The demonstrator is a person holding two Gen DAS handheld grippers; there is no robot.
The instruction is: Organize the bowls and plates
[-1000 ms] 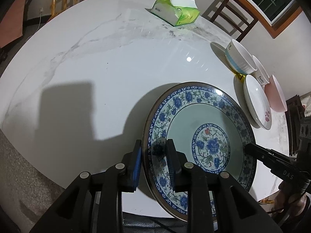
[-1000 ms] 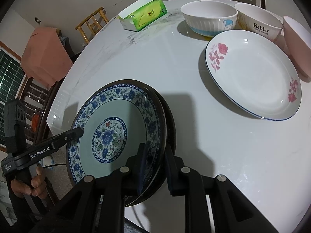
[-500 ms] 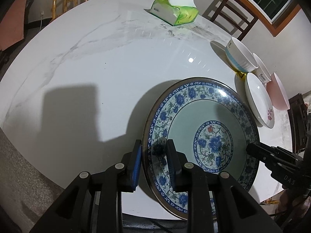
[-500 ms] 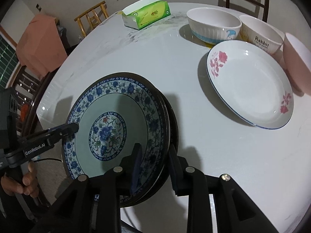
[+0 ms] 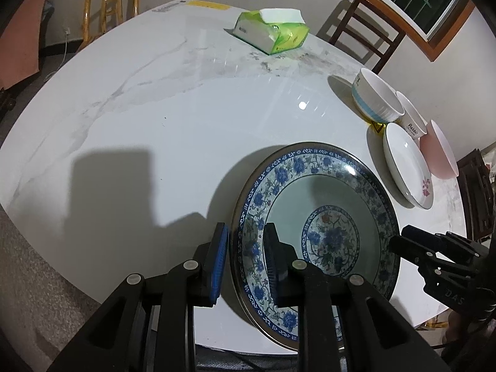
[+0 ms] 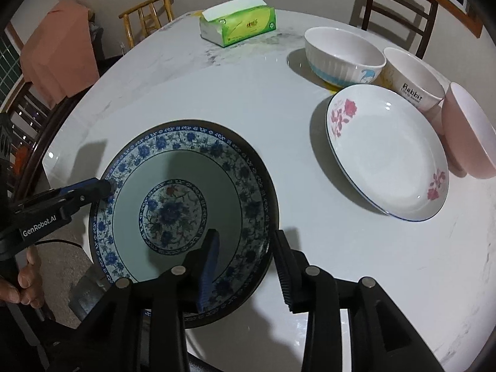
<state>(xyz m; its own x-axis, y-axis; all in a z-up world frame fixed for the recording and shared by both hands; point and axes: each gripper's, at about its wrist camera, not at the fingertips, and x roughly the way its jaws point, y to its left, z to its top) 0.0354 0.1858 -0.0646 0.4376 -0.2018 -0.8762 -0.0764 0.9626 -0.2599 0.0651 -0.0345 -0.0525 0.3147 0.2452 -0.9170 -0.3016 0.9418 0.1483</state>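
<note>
Glossy glazed plate (image 6: 186, 167); polished marble-look table (image 5: 161, 99); matt black plastic fingers (image 6: 285, 266).

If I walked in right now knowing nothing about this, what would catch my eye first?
Probably the big blue-and-white floral plate at the near edge of the round white table, with two black hand-held grippers straddling its rim from opposite sides. The right gripper has just been opening. Beyond it sit a rose-patterned white plate, three bowls, and a green tissue pack at the far side.
</note>
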